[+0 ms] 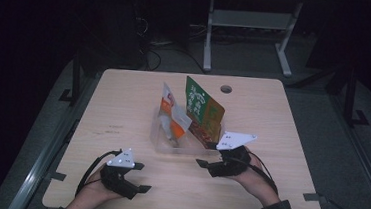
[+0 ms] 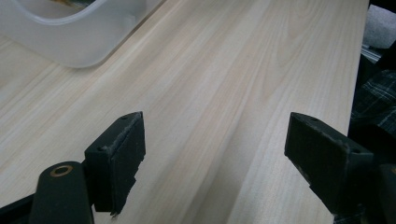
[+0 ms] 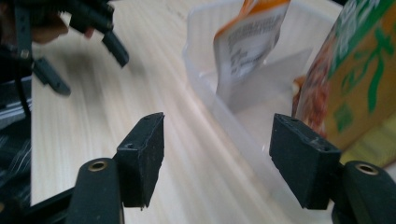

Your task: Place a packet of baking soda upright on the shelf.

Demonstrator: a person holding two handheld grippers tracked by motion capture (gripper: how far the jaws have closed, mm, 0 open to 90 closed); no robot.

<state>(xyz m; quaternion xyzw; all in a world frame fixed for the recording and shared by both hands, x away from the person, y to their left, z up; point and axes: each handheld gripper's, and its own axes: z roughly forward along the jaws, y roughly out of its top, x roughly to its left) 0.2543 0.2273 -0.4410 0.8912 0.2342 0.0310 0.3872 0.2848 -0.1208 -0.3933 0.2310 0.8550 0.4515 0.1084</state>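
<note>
Black jaws of the right gripper (image 3: 215,156) stand apart, gripping nothing, with the near wall of the clear plastic bin (image 3: 233,116) running between them. Just beyond, inside the bin, a green-and-orange packet (image 3: 355,79) is cut off at the frame edge beside a blurred white pouch (image 3: 247,42). Well off across the wooden table (image 1: 123,109), the left gripper (image 1: 137,177) rests released, jaws wide.

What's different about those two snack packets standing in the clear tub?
The green packet is taller and wider than the orange-and-white pouch. The green packet stands at the right side of the clear tub, the pouch at its left. The green packet looks flat and stiff, the pouch crumpled. Both stand tilted in the tub.
</note>
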